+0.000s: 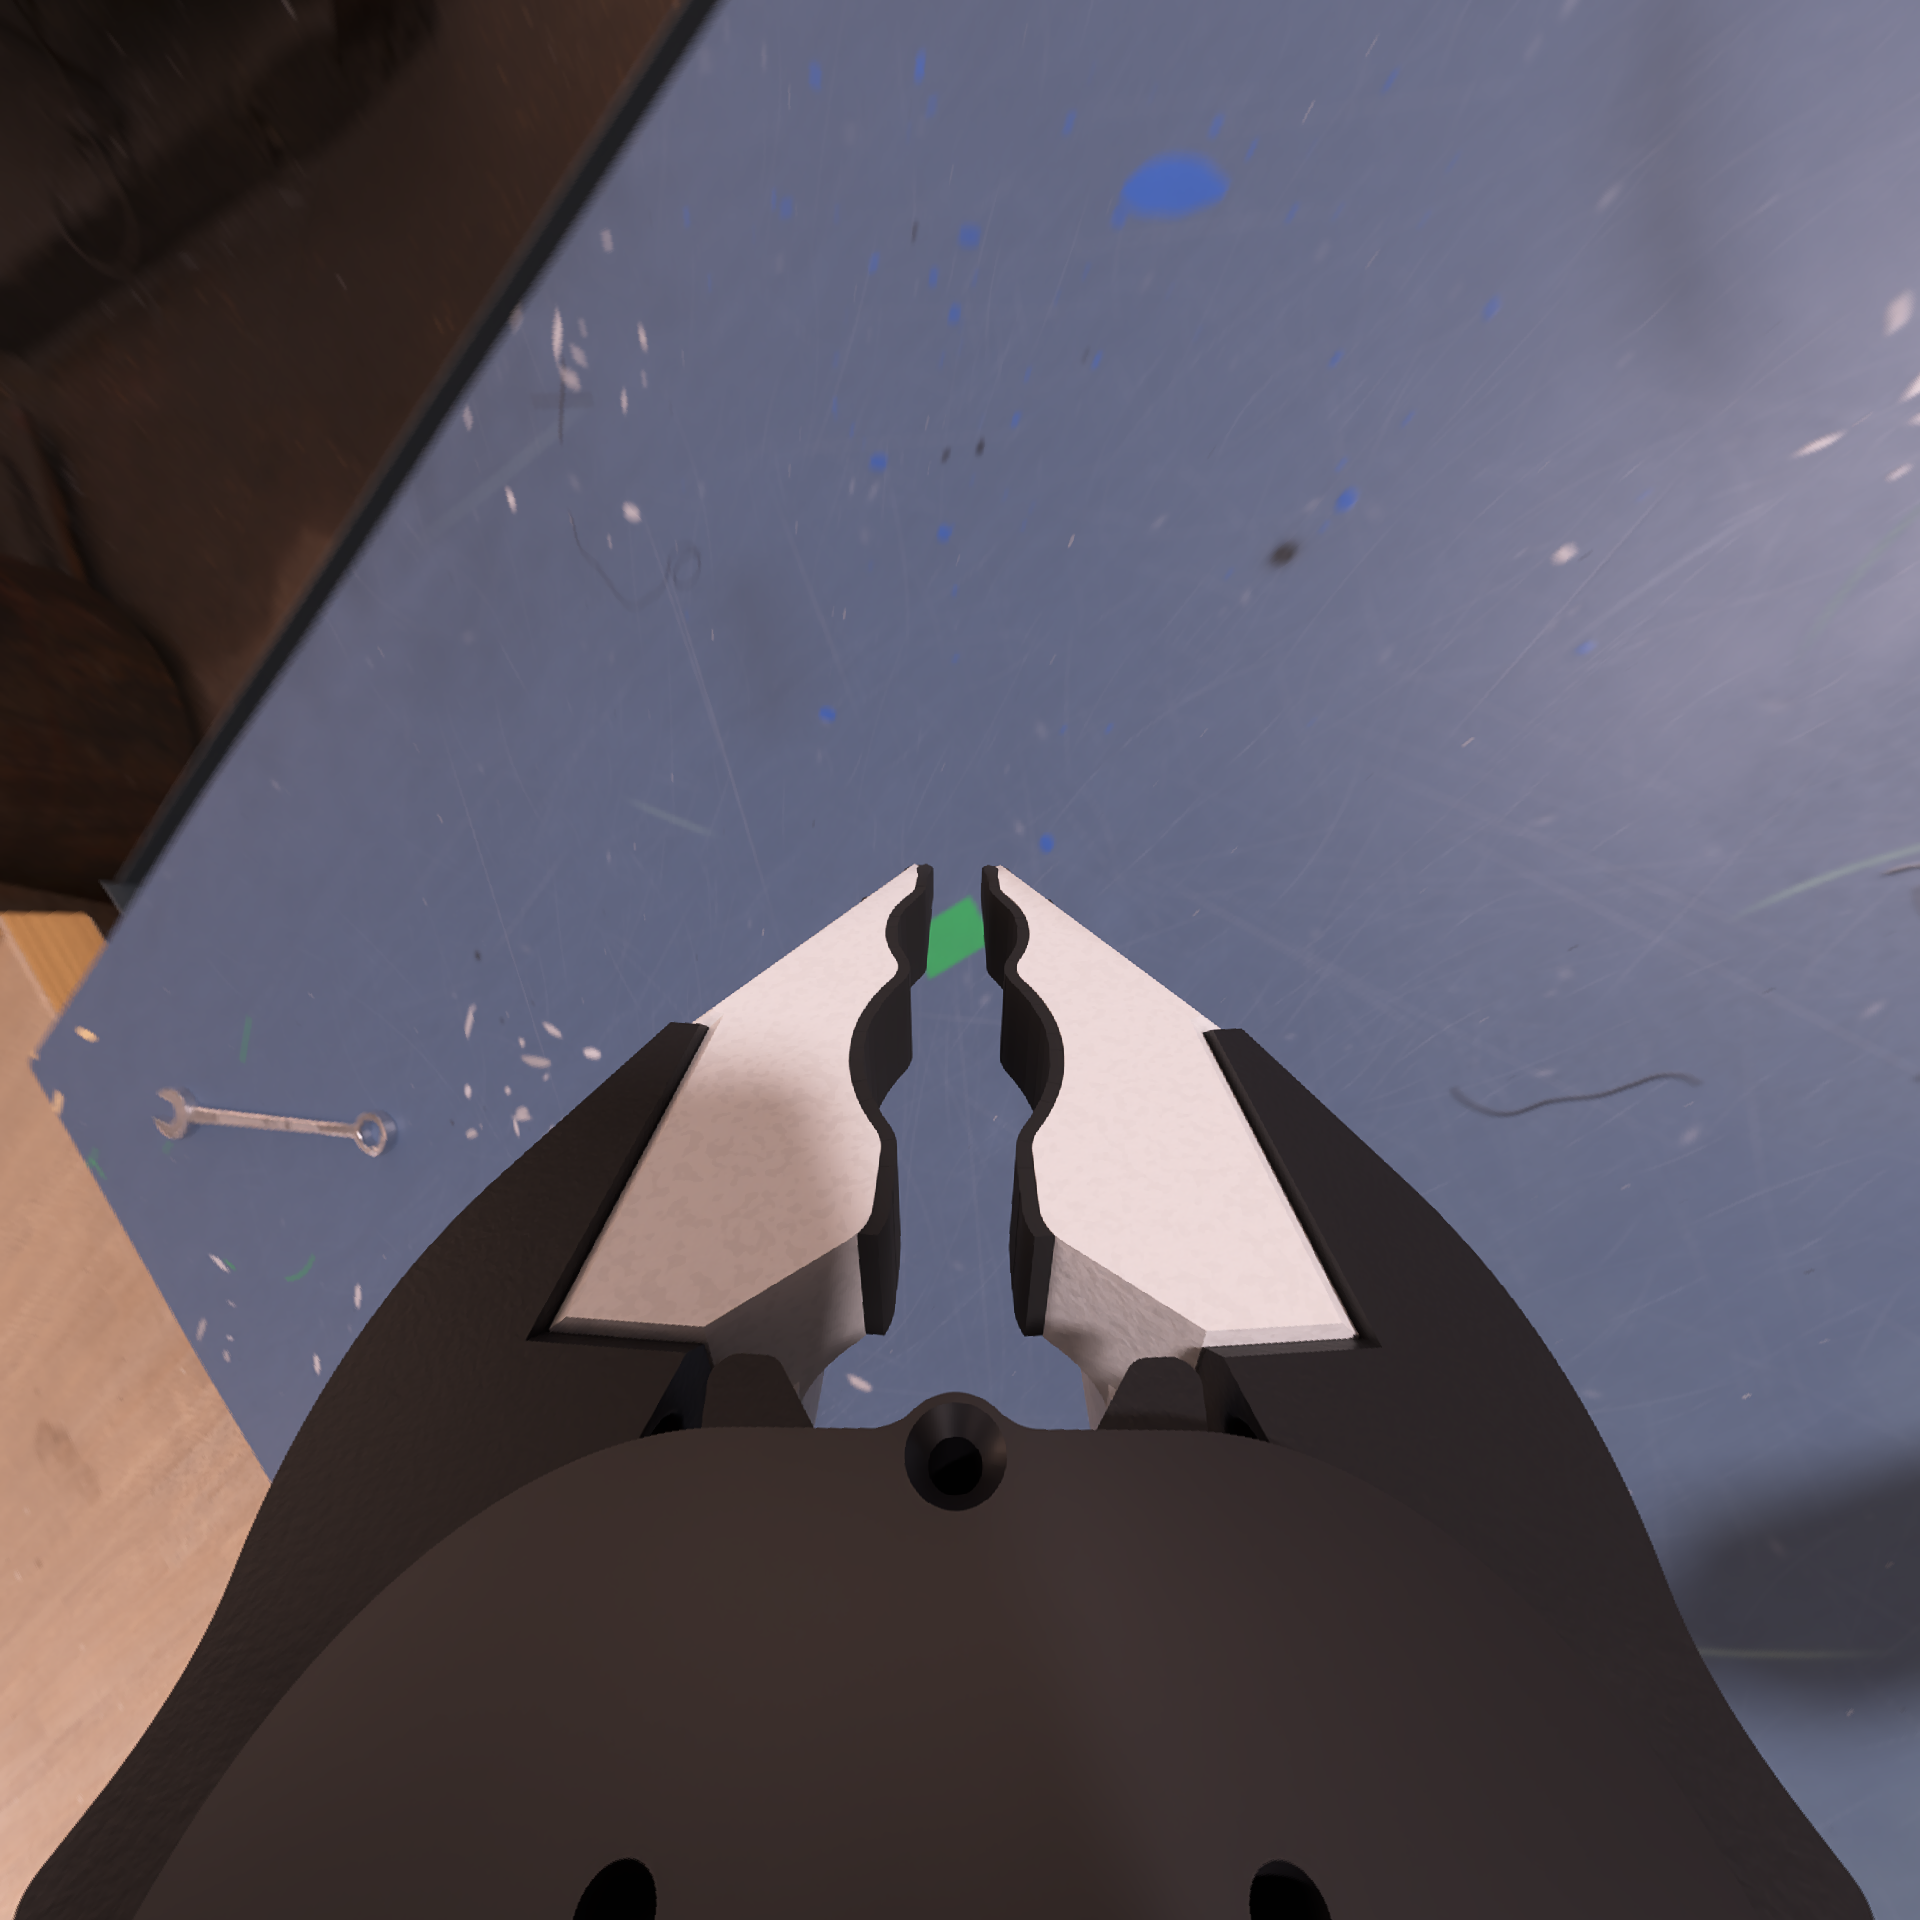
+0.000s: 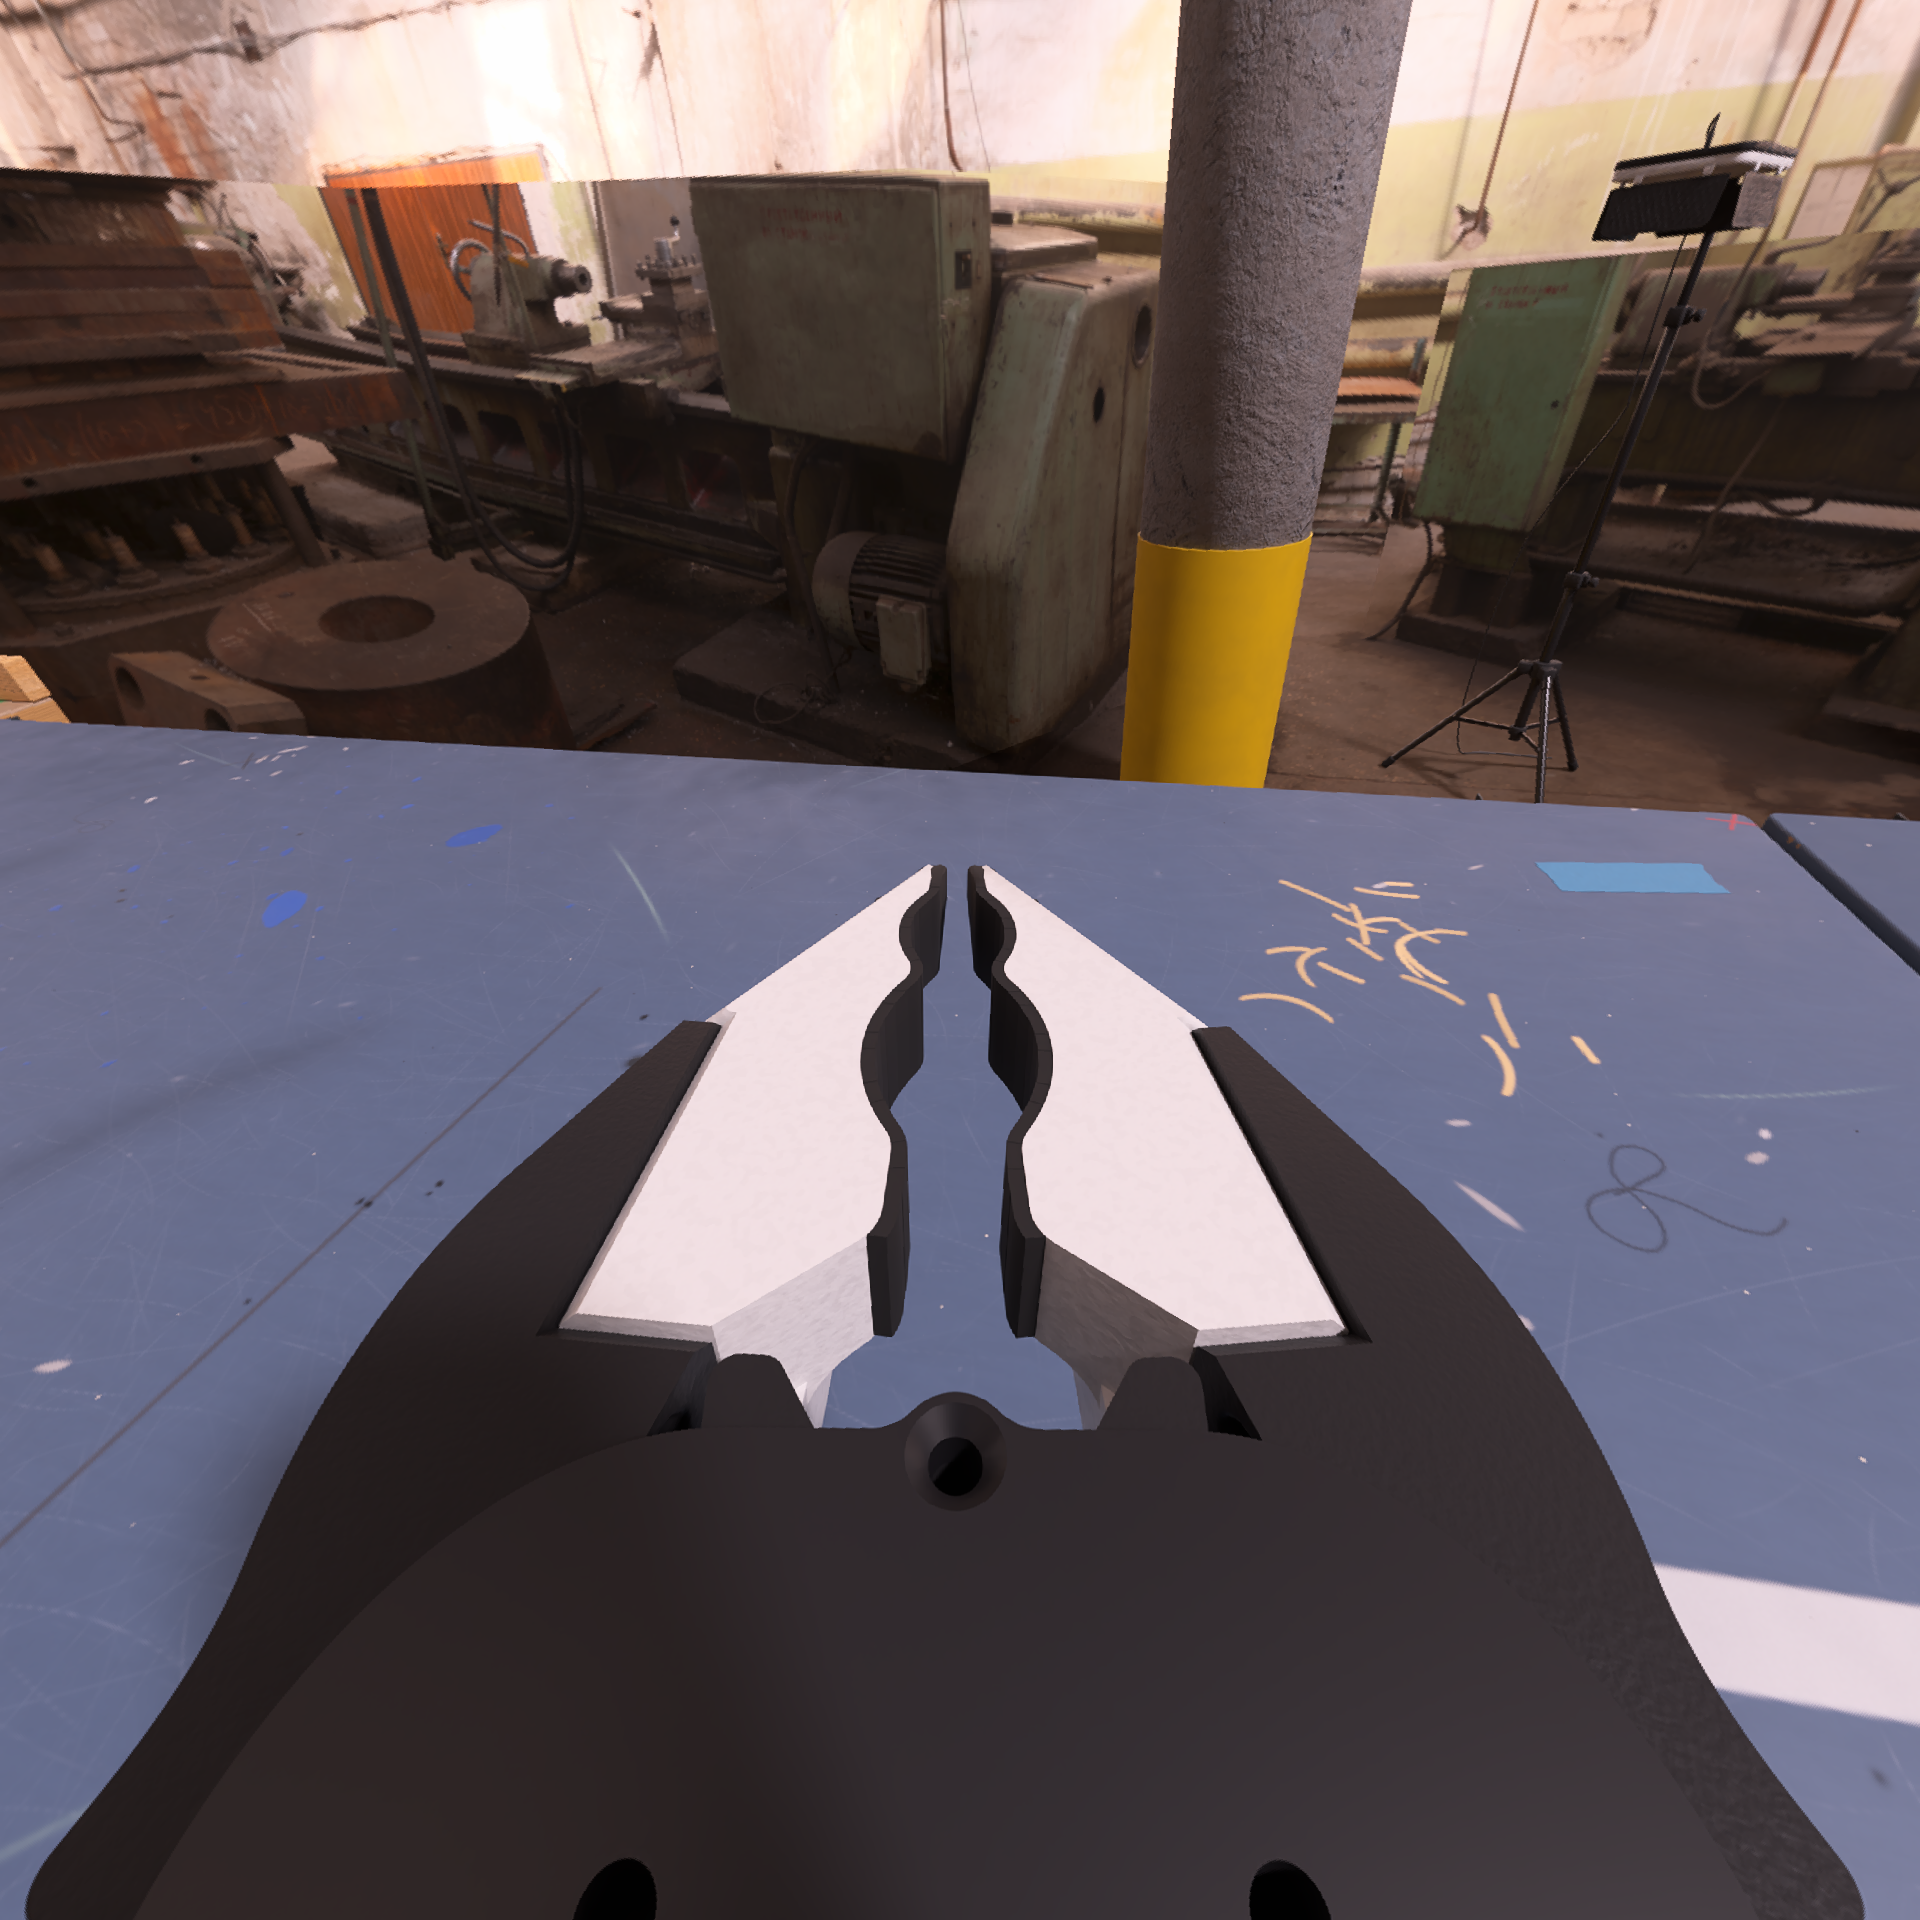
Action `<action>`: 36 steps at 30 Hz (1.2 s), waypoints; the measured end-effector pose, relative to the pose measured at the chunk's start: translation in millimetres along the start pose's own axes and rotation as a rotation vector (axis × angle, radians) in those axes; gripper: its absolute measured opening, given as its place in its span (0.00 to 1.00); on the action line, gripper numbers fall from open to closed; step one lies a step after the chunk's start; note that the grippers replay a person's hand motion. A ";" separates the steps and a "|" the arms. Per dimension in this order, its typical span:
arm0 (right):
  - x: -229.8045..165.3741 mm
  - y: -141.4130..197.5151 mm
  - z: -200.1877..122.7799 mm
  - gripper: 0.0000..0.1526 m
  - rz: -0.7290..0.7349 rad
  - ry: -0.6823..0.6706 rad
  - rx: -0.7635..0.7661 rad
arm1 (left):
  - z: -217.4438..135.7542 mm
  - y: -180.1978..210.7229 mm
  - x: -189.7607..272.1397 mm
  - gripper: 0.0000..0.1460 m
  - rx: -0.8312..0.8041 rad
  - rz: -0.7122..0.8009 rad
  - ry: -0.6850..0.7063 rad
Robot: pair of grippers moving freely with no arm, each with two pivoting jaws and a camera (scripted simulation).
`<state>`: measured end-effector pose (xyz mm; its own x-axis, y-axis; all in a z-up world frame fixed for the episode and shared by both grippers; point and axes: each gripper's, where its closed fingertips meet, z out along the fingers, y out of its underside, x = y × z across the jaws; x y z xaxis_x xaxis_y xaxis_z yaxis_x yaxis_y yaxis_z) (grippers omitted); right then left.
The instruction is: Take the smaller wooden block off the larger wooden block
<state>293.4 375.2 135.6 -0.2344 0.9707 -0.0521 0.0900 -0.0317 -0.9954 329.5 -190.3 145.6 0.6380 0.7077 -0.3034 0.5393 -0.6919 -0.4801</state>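
Observation:
Neither wooden block shows in either view. In the left wrist view my left gripper point(image 1: 957, 873) hangs over the blue table point(image 1: 1351, 727), pointing down at it. Its jaws are nearly together with only a narrow slit and nothing between them. A small green patch point(image 1: 956, 937) on the table shows through the slit. In the right wrist view my right gripper point(image 2: 957, 871) sits low over the blue table point(image 2: 312, 1091), pointing toward its far edge. Its jaws are almost touching and empty.
A small silver wrench point(image 1: 272, 1122) lies near the table's left corner, and the table edge point(image 1: 416, 436) runs diagonally at the left. Beyond the far edge stand a grey pillar with a yellow band point(image 2: 1210, 655) and a tripod point(image 2: 1548, 686). Blue tape point(image 2: 1631, 876) marks the table's far right.

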 end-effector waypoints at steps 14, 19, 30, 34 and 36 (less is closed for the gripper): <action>3.6 9.4 3.8 0.02 -0.007 0.010 -0.036 | 64.3 79.6 12.5 0.16 -0.369 0.163 0.346; 2.2 14.1 6.3 0.02 -0.012 0.004 -0.054 | 59.4 91.6 36.8 0.15 -0.438 0.243 0.426; 1.2 14.9 6.7 0.02 -0.015 0.001 -0.058 | 44.6 123.4 43.6 0.10 -0.638 0.320 0.409; 0.7 14.3 6.4 0.02 -0.016 -0.001 -0.057 | 45.3 125.5 41.7 0.09 -0.633 0.320 0.403; 1.0 13.5 5.9 0.02 -0.017 0.001 -0.054 | 43.3 126.4 49.3 0.09 -0.647 0.323 0.435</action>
<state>288.6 374.4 121.6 -0.2357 0.9712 -0.0353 0.1378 -0.0025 -0.9905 405.3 -236.7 34.4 0.8984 0.4346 0.0633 0.4178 -0.8901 0.1820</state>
